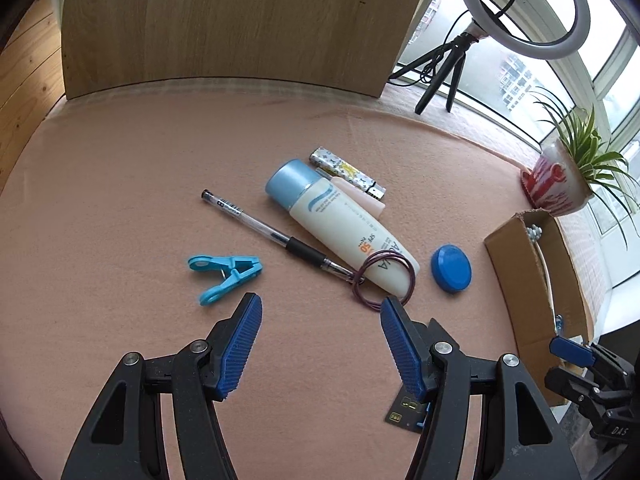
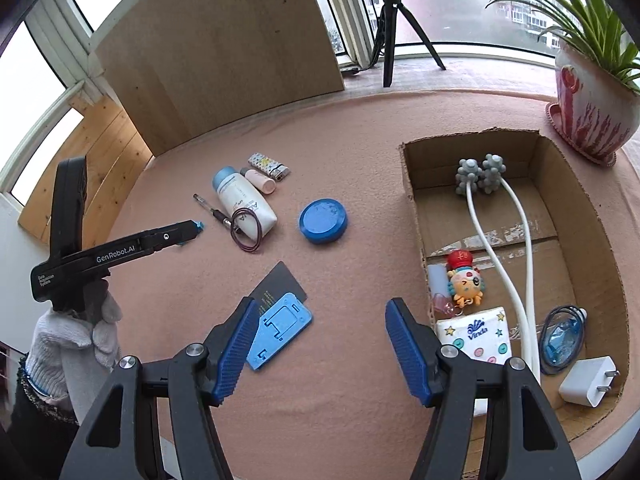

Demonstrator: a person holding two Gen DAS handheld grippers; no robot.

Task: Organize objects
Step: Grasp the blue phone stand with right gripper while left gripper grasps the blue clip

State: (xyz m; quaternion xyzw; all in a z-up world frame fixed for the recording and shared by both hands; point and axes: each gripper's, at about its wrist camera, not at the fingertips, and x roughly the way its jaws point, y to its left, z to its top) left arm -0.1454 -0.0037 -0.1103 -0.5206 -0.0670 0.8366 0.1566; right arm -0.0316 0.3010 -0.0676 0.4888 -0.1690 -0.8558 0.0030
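My left gripper (image 1: 320, 304) is open and empty over the pink cloth. Just ahead of its fingers lie a blue clothespin (image 1: 224, 276), a pen (image 1: 272, 232), a sunscreen bottle (image 1: 340, 224) and a purple hair tie (image 1: 384, 280). A lighter (image 1: 348, 170) and a pink tube (image 1: 360, 196) lie behind the bottle. A blue round lid (image 1: 451, 268) sits to the right. My right gripper (image 2: 320, 308) is also open and empty. By its left finger are a blue flat stand (image 2: 280, 332) and a black card (image 2: 280, 284). The cardboard box (image 2: 560, 184) is to its right.
The box holds a white-handled massager (image 2: 480, 172), a toy keychain (image 2: 464, 280), a tissue pack (image 2: 476, 336), a blue cable (image 2: 560, 336) and a white charger (image 2: 588, 380). A potted plant (image 2: 592, 104), a tripod (image 2: 392, 20) and a wooden board (image 2: 224, 48) stand behind. A gloved hand (image 2: 76, 340) holds the left gripper.
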